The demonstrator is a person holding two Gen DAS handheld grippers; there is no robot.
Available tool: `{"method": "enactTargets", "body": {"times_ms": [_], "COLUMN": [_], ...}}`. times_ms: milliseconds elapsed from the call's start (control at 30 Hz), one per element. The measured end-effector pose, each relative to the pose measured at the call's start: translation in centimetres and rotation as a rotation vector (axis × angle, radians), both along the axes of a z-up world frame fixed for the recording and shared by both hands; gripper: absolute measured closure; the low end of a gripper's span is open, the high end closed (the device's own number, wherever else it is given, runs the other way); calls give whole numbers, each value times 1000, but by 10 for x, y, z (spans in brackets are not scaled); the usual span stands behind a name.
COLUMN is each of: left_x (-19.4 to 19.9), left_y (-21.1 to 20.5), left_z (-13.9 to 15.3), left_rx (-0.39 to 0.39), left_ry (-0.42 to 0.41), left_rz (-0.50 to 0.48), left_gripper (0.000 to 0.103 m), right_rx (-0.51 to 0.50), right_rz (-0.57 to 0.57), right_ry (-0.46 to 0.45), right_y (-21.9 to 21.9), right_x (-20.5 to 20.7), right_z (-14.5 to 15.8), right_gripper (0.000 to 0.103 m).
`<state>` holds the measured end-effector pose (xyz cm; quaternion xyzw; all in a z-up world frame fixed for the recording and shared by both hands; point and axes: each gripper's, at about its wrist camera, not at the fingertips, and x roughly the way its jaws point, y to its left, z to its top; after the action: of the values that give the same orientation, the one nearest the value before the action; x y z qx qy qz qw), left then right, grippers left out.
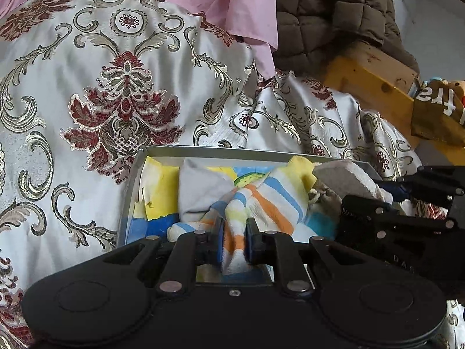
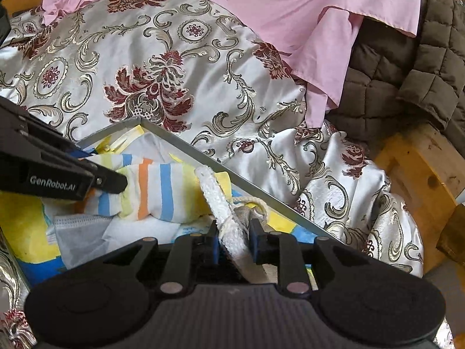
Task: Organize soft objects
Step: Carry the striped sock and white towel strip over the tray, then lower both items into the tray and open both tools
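Note:
A shallow box (image 1: 139, 168) with a yellow and blue printed floor lies on the bed; its grey rim also shows in the right wrist view (image 2: 203, 160). My left gripper (image 1: 234, 238) is shut on a striped sock (image 1: 261, 197) of white, blue, orange and yellow, over the box. The sock also shows in the right wrist view (image 2: 157, 192). A grey sock (image 1: 200, 192) lies beside it. My right gripper (image 2: 234, 241) is shut on a white terry sock (image 2: 223, 215), at the box's right side. It appears grey-white in the left wrist view (image 1: 343, 177).
A silver bedspread with red and gold floral pattern (image 1: 122, 93) surrounds the box. A pink sheet (image 2: 290, 14) and a brown quilted jacket (image 2: 412, 81) lie behind. A yellow wooden bed frame (image 2: 418, 163) runs at the right. A brown plush item (image 1: 438, 113) sits on it.

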<state>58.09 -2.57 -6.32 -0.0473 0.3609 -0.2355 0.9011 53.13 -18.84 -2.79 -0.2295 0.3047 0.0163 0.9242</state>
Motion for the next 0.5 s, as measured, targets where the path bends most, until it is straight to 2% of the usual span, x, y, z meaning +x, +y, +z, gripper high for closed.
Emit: {"method": "enactTargets", "body": {"times_ms": [500], "left_x": [-12], "left_y": [3], "left_z": [3], "left_rx": [22], "left_ry": [15], "left_rz": [34], "left_gripper": [72], "right_rx": [74], "right_rz": [-10], "right_ry": [2], "right_y": [-6], "right_x": [-8], "right_z": [3], "right_gripper": [68]}}
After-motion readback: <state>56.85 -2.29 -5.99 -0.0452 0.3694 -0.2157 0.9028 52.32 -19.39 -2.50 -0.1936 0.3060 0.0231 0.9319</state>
